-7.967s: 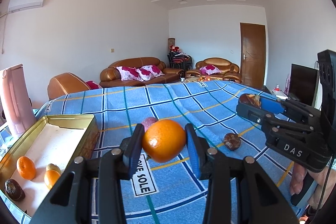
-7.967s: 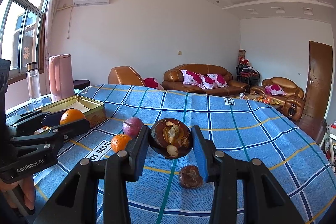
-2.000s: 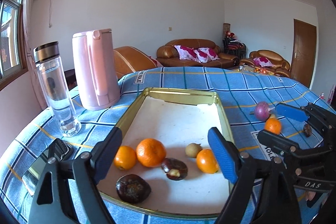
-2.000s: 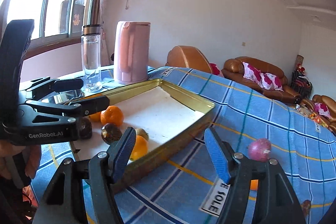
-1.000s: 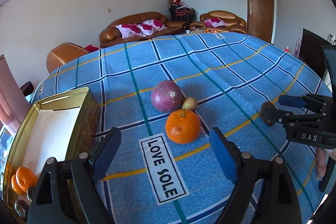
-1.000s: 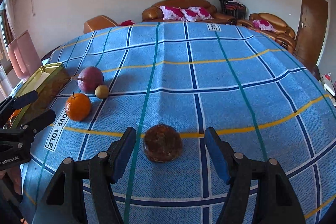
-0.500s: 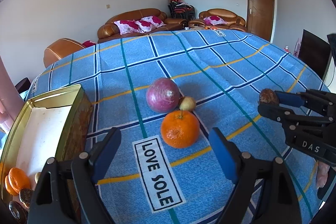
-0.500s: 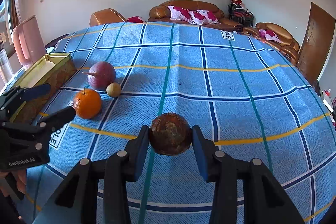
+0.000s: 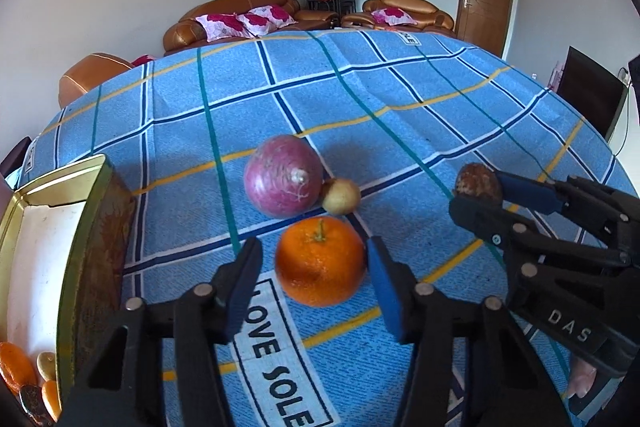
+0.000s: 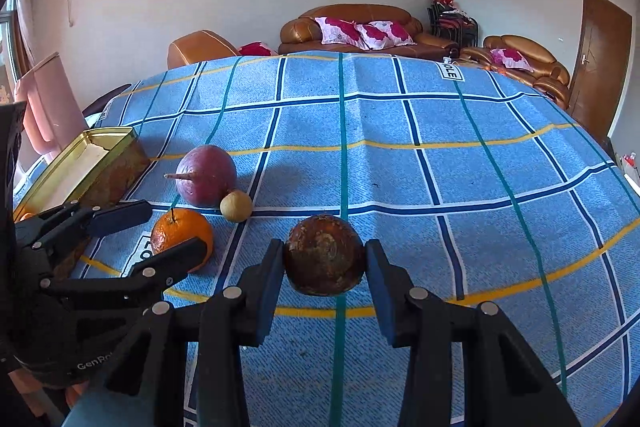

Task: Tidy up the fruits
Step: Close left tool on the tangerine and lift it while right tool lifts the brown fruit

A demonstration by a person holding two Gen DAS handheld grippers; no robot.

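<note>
Between the closing jaws of the left gripper, left wrist view, sits one orange on the blue checked cloth, stem up; the right pad meets its skin, the left pad stands a little off. Round, it has no long axis. Just behind it lie one purple onion and one small yellow fruit, touching each other. To the right, the right gripper pinches one brown fruit. A gold tin lies at the left edge, holding several fruits in its near corner, partly cut off. Bare cloth runs far behind and right of the fruit.

Right wrist view: the right gripper clamps the brown fruit, both pads pressed to its sides, lifted above the cloth. Left of it, the left gripper flanks the orange. The onion points its tip left; the yellow fruit touches it. The tin lies farther left. Cloth to the right is open to its edge.
</note>
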